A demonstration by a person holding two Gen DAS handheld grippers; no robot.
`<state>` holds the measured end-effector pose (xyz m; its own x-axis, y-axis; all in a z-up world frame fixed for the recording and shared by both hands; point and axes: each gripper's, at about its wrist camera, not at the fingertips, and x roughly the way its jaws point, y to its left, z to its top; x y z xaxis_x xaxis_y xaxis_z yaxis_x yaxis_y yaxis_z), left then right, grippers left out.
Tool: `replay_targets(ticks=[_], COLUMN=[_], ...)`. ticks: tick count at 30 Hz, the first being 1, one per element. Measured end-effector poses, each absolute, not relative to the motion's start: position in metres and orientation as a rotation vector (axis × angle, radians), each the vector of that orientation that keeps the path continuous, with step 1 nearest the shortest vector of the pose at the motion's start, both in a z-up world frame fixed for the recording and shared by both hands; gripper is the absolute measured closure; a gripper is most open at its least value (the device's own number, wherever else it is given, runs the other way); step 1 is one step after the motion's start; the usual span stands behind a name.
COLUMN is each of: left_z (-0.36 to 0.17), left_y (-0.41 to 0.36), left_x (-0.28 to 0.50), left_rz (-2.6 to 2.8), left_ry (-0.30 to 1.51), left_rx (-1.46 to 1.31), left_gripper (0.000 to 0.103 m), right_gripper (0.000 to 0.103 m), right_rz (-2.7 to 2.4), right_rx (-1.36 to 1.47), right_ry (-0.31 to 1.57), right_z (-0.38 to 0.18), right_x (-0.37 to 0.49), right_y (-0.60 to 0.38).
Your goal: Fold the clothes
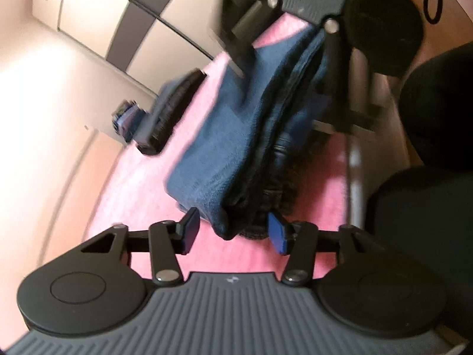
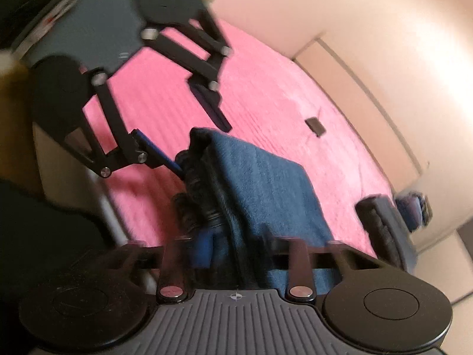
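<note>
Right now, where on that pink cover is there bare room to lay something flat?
Most open: the pink cover beyond the blue garment, out to the wall-side edge, bare except one small dark tag. A narrower strip runs between the garment and the folded dark stack. Crowded: both ends of the garment, where the left gripper and right gripper sit.

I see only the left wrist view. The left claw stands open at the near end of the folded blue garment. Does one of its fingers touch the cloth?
Observer: Yes. In the right wrist view, one blue pad of the left claw touches the dark gathered edge of the blue garment. The other finger is apart from it.
Operator: Where is the cloth for the right claw?
Observer: It passes between that claw's fingers. Blur hides whether they pinch it.
Operator: Is anything else on the pink cover?
Observer: A small dark flat thing lies there, beyond the garment.
</note>
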<state>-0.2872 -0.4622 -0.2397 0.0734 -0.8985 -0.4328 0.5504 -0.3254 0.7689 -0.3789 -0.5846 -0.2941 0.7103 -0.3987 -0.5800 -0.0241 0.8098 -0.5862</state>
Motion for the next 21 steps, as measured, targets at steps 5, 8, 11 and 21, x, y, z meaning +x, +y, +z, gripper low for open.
replay_targets(ticks=[5,8,11,21], left_z=[-0.226,-0.234,-0.247,-0.273], left_y=[-0.470,-0.477,-0.477,-0.464], left_x=[-0.289,-0.288,-0.287,-0.294], left_rz=[-1.544,-1.554,-1.559,-1.470], left_ry=[-0.520,-0.531,-0.510,-0.721], left_rx=[1.104,1.153,1.217,1.309], left_gripper=[0.059,0.058,0.056,0.048], right_gripper=[0.077,0.077,0.077,0.048], right_rz=[-0.304,-0.299,-0.267,-0.260], right_rx=[-0.577,-0.593,-0.620,-0.697], right_ry=[0.692,0.713,0.746,0.762], right_z=[-0.282,-0.286,-0.299,-0.323], right_x=[-0.381,-0.375,-0.374,-0.379], right_y=[-0.598,-0.598,-0.592,-0.592])
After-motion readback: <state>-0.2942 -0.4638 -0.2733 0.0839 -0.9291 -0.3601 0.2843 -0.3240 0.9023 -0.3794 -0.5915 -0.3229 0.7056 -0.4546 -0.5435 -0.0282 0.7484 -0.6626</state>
